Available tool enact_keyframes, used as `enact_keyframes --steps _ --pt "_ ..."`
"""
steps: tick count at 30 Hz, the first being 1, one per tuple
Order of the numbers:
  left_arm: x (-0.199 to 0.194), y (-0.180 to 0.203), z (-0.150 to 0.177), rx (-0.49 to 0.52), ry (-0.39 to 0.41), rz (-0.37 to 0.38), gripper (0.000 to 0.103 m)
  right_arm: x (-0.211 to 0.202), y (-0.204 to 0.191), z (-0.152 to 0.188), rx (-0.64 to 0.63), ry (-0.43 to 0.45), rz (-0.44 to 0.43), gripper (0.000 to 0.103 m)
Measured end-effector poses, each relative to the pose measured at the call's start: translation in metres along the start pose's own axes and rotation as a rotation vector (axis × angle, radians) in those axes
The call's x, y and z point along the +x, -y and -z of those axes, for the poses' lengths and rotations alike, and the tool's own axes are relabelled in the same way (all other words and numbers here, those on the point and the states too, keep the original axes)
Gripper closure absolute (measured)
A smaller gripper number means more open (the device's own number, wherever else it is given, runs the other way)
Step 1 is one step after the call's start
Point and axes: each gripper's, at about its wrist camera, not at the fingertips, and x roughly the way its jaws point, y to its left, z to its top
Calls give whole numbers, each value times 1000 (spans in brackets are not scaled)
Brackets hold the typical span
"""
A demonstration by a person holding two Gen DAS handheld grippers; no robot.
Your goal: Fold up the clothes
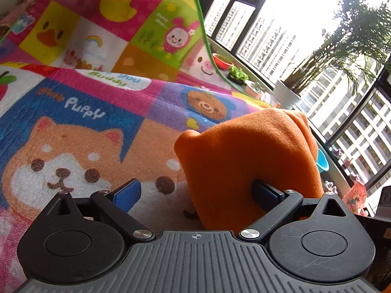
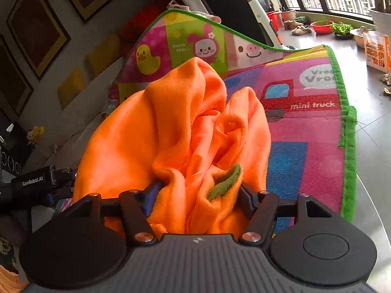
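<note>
Both grippers stand over a colourful play mat [image 1: 80, 127] with cartoon animals. Its green border [image 2: 347, 131] runs along the right in the right wrist view, with bare grey floor [image 2: 371, 102] beyond, and its far end curls upward. To the left of the left gripper [image 1: 195, 190] the mat lies free.

An orange fleece garment [image 2: 171, 127] is bunched in soft folds, with a small green tab [image 2: 224, 180] near the front. It fills the space between the wide-apart jaws of the right gripper [image 2: 198, 193]; whether the pads press it I cannot tell. On the left gripper, whose jaws are spread, the cloth drapes over the right finger [image 1: 266, 190] only; the other finger is bare.
</note>
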Motion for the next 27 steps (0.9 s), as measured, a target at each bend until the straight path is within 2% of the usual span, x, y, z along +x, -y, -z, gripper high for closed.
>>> enact_keyframes --steps 5,11,15,20,24,27 --pt "-38 -55 -1 -80 74 -28 3 42 -60 0 -100 -75 -66 38" --pt "-99 -117 -6 -169 195 -112 3 101 -155 10 -237 -149 -187 38" --pt "-131 -139 -6 -183 253 -195 3 120 -195 21 -283 -147 -223 38" --pt "-155 -151 11 -213 277 -217 3 100 -186 13 -321 -109 -201 38" --pt "-141 -145 22 -189 240 -255 3 63 -185 -11 -375 9 -227 37" --pt "-131 -141 19 -183 238 -234 3 44 -197 -28 -448 103 -232 37"
